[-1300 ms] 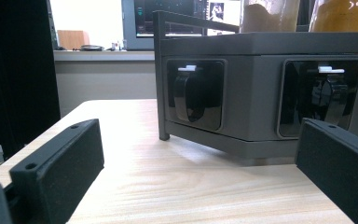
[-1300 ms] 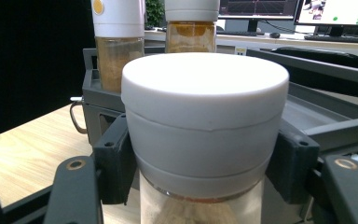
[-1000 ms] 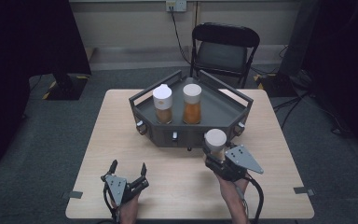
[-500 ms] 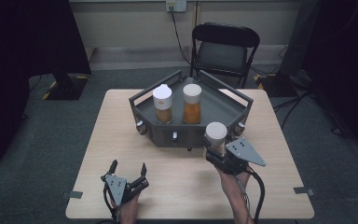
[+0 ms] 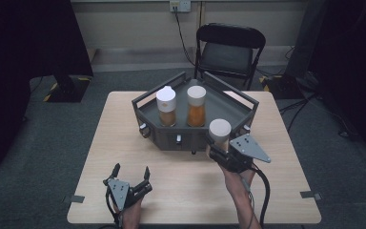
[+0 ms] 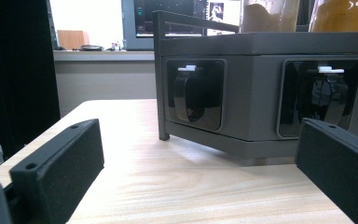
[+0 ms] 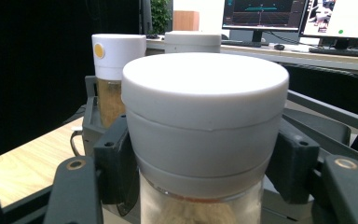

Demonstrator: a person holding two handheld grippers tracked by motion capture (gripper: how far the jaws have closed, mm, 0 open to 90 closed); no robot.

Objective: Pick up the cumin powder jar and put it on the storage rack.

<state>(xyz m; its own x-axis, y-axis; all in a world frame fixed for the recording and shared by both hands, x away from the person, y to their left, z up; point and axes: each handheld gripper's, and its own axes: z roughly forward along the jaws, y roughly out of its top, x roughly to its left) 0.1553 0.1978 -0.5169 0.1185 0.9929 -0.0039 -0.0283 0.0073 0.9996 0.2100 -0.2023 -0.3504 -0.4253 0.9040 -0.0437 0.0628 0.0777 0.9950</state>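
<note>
A white-capped jar (image 5: 219, 132) is held upright in my right gripper (image 5: 218, 151), which is shut on it just in front of the grey tray's (image 5: 233, 114) near right wall. In the right gripper view the jar (image 7: 204, 135) sits close up between the black jaws, with pale contents below the cap. Two more white-capped jars stand in the tray: one with brown contents (image 5: 166, 106) and one with orange contents (image 5: 196, 106). My left gripper (image 5: 131, 174) rests low at the table's near left, open, with nothing between its fingers (image 6: 60, 168).
The tray's front wall carries black knobs in recesses (image 6: 196, 94). A black folding chair (image 5: 228, 50) stands behind the table. The wooden table (image 5: 124, 119) has bare room at left and in front of the tray.
My right gripper has lifted the jar and carried it away from me toward the tray's near right wall. The left gripper has stayed put.
</note>
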